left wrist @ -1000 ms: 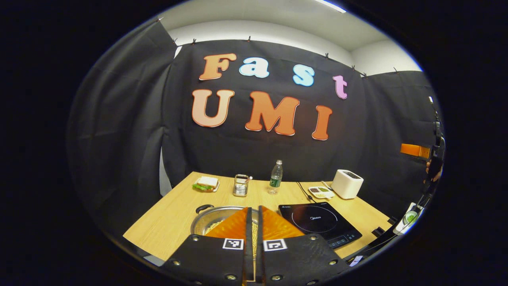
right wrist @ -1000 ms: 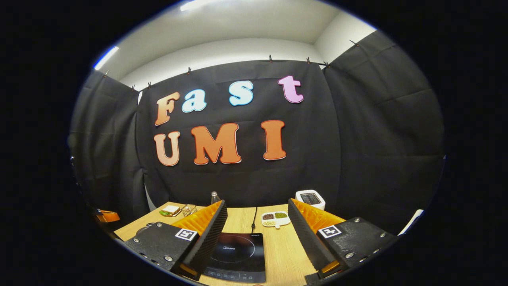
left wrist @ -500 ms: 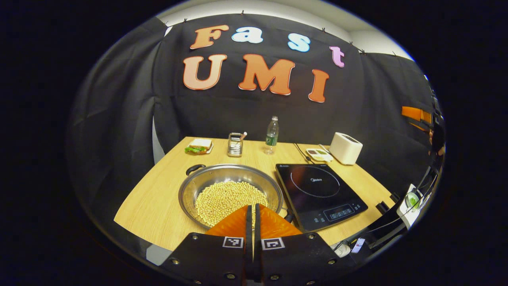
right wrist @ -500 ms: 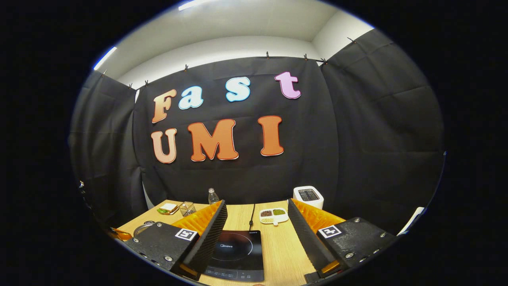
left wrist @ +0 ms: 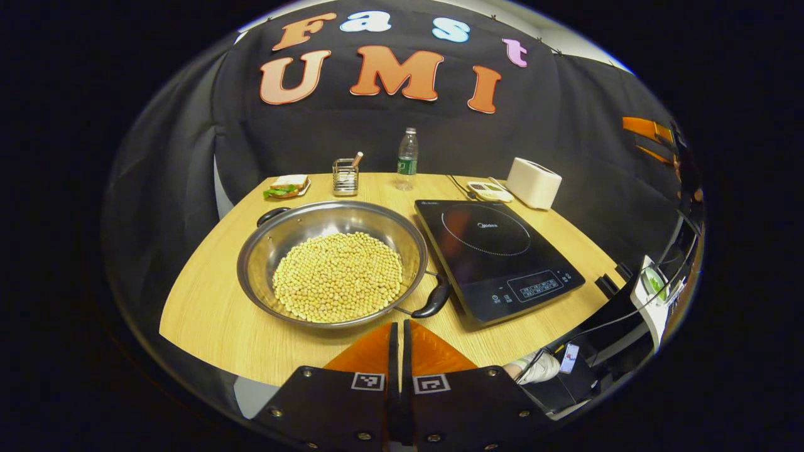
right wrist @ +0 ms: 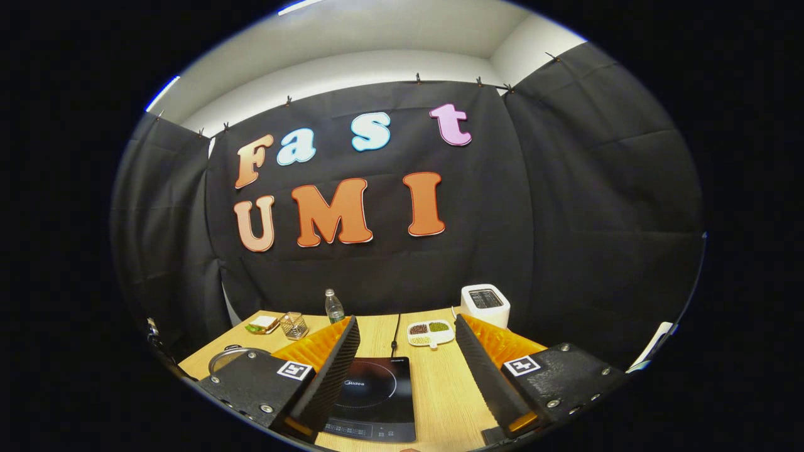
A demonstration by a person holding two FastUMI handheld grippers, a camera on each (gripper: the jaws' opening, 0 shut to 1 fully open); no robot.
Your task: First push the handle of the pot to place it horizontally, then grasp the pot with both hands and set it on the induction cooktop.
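Stainless steel, wide and shallow, the pot (left wrist: 333, 260) sits on the wooden tabletop (left wrist: 213, 314) just left of the black glass induction cooktop (left wrist: 496, 254), loaded with pale yellow beans (left wrist: 339, 276). Its 2 black loop handles lie on a diagonal: the near handle (left wrist: 433, 302) almost touches the cooktop's edge, the far handle (left wrist: 271, 215) sits at the back left. The left gripper (left wrist: 397, 342) hovers near the pot's front rim, jaws closed on nothing. The right gripper (right wrist: 407, 370) hangs above the cooktop, jaws wide open. The pot looks stiff, heavy and slick; tilting risks spilling beans, so the handles offer the surest hold.
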